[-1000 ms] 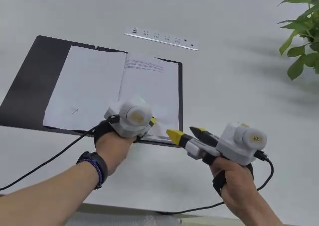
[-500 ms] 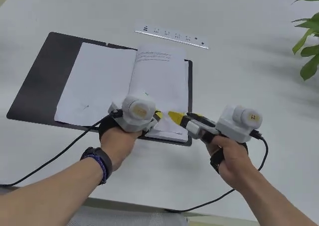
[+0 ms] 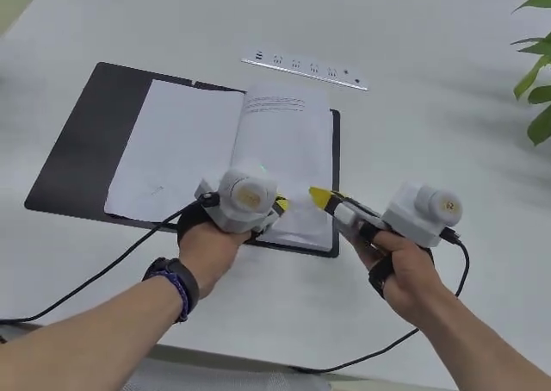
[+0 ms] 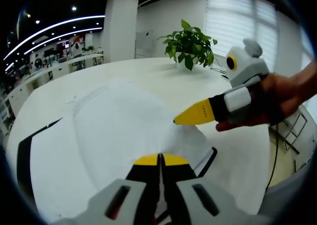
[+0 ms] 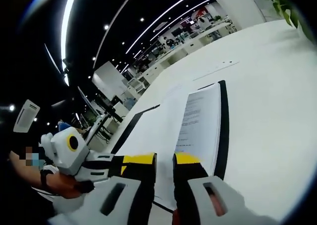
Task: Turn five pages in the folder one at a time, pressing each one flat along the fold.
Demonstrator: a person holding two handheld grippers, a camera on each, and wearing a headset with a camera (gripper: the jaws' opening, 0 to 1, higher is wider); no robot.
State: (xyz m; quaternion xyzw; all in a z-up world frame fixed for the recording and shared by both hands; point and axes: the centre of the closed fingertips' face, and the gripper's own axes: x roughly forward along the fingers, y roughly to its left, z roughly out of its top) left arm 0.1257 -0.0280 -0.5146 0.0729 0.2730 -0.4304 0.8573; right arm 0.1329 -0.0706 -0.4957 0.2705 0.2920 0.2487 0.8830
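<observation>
The left gripper [image 4: 159,158] has its fingers pressed together at the lower edge of the folder's [image 3: 69,163] right page [image 3: 293,141]. The right gripper [image 3: 320,197], fingers narrowly apart, hovers just beside it.

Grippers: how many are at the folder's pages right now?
2. Left gripper at the lower edge of the right page; right gripper just right of it, over the same page.

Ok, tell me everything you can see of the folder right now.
The folder lies open and flat on the white table: a dark matte cover under white sheets. The left page looks nearly blank; the right page has print at its top. The left gripper, shut, sits at the right page's lower edge; the right gripper points there, contact unclear.
</observation>
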